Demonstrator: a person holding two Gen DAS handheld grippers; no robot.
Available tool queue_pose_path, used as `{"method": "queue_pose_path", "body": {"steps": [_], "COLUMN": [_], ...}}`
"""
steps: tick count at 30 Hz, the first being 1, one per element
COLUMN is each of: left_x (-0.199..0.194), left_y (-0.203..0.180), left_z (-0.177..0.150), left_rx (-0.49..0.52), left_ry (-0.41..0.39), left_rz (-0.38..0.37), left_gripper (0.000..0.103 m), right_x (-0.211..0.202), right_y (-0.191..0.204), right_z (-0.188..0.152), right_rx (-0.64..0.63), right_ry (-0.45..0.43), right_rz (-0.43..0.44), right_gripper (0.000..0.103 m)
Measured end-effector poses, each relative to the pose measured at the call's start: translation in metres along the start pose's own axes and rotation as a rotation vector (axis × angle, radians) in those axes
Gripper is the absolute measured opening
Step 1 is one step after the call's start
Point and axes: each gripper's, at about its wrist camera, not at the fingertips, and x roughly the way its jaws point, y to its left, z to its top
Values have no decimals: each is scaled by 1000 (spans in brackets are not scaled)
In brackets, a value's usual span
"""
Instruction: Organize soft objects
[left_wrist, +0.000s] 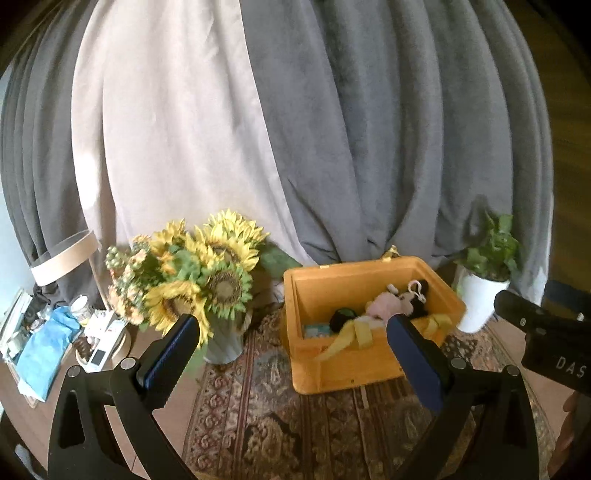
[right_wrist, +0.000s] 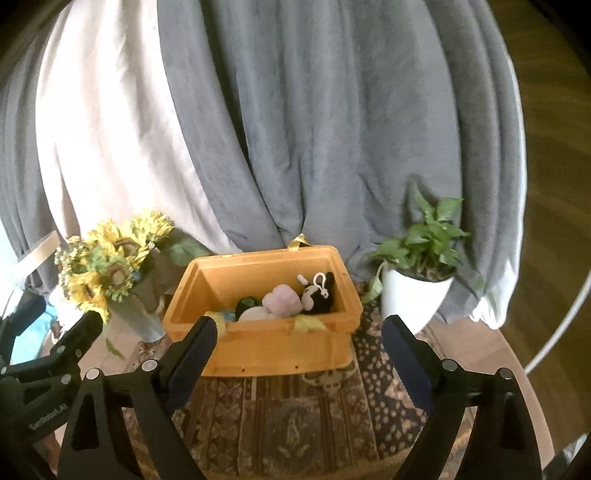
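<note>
An open yellow box (left_wrist: 332, 365) stands on a patterned rug; it also shows in the right wrist view (right_wrist: 266, 347). Inside lie a pink plush toy (left_wrist: 384, 304) (right_wrist: 282, 301), a black and white plush toy (left_wrist: 417, 295) (right_wrist: 319, 293) with a white loop, a dark round item (left_wrist: 341, 319) (right_wrist: 247, 304) and yellow ribbon (left_wrist: 354, 334). My left gripper (left_wrist: 295, 332) is open and empty, in front of the box. My right gripper (right_wrist: 301, 336) is open and empty, also in front of the box.
A vase of sunflowers (left_wrist: 207, 273) (right_wrist: 107, 269) stands left of the box. A potted green plant in a white pot (left_wrist: 484, 291) (right_wrist: 417, 284) stands to its right. Grey and pale curtains (left_wrist: 332, 129) hang behind. Cluttered items (left_wrist: 55, 332) lie at far left.
</note>
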Motion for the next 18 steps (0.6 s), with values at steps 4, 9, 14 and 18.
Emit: {"method": "queue_pose_path", "body": {"steps": [4, 9, 14, 18], "left_x": [-26, -61, -92, -118], "left_y": [2, 2, -3, -12], "left_z": [-16, -35, -54, -67], "left_rx": [24, 44, 17, 4], "left_ry": [-22, -50, -52, -42], "left_rz": [-11, -16, -22, 2], "left_gripper": [103, 103, 103, 103], "right_x": [-28, -61, -89, -115], "right_y": [2, -1, -8, -20], "right_z": [-17, -39, -57, -71], "right_rx": [12, 22, 17, 18], "right_ry": [-38, -66, -73, -70], "right_rz": [-13, -10, 2, 18], "right_gripper": [92, 92, 92, 92]}}
